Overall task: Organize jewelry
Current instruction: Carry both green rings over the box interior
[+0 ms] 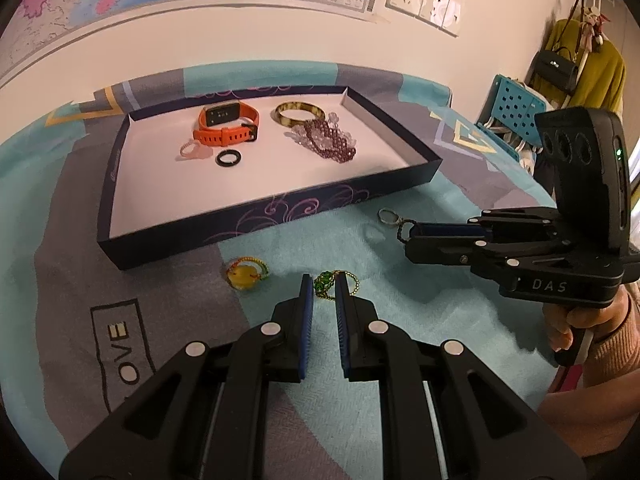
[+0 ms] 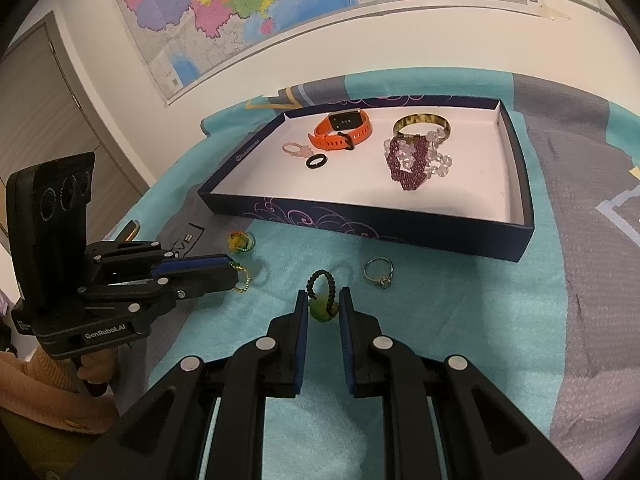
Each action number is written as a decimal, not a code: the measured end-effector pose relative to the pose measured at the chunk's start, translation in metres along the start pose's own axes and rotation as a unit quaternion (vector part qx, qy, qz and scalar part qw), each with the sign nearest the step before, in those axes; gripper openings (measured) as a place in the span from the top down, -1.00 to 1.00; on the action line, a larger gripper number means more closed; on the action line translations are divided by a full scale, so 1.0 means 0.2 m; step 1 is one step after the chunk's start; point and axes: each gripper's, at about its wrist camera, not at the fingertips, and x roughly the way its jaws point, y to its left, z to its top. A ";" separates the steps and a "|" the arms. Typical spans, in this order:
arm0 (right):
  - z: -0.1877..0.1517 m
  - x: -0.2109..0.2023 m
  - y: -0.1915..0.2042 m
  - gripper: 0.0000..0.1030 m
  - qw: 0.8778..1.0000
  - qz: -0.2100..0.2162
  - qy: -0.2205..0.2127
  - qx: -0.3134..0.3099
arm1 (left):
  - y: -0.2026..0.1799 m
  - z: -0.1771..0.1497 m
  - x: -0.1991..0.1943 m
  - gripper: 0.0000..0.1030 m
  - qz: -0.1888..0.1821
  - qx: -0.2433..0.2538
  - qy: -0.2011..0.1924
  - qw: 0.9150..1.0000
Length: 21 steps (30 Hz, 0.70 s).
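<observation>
My left gripper point(image 1: 324, 282) is shut on a ring with a green bead and a gold beaded loop point(image 1: 327, 285), just above the cloth; its loop point(image 2: 241, 278) sticks out of the fingertips in the right wrist view. My right gripper point(image 2: 323, 298) is shut on a green bead ring with a black beaded loop point(image 2: 321, 307). A navy tray point(image 1: 280, 216) with a white floor lies beyond, holding an orange watch point(image 1: 228, 124), a gold bangle point(image 1: 298, 114), purple beads point(image 1: 332, 142), a pink ring point(image 1: 192, 150) and a black ring point(image 1: 228, 158).
On the teal and grey cloth point(image 1: 400, 320) in front of the tray lie a yellow bead ring point(image 1: 246, 274) and a silver ring point(image 2: 378, 272). A blue perforated crate point(image 1: 516, 108) stands past the table's right end. A person's hand point(image 1: 576, 320) holds the right gripper.
</observation>
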 end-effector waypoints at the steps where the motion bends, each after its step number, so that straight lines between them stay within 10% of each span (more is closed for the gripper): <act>1: 0.00 0.00 0.00 0.74 1.000 0.001 -0.001 -0.001 | 0.00 0.01 -0.01 0.77 0.002 0.000 -0.003 1.000; 21: 0.15 -0.05 0.00 0.74 0.999 -0.003 -0.032 -0.017 | 0.04 0.14 -0.07 0.77 0.017 0.007 -0.039 0.999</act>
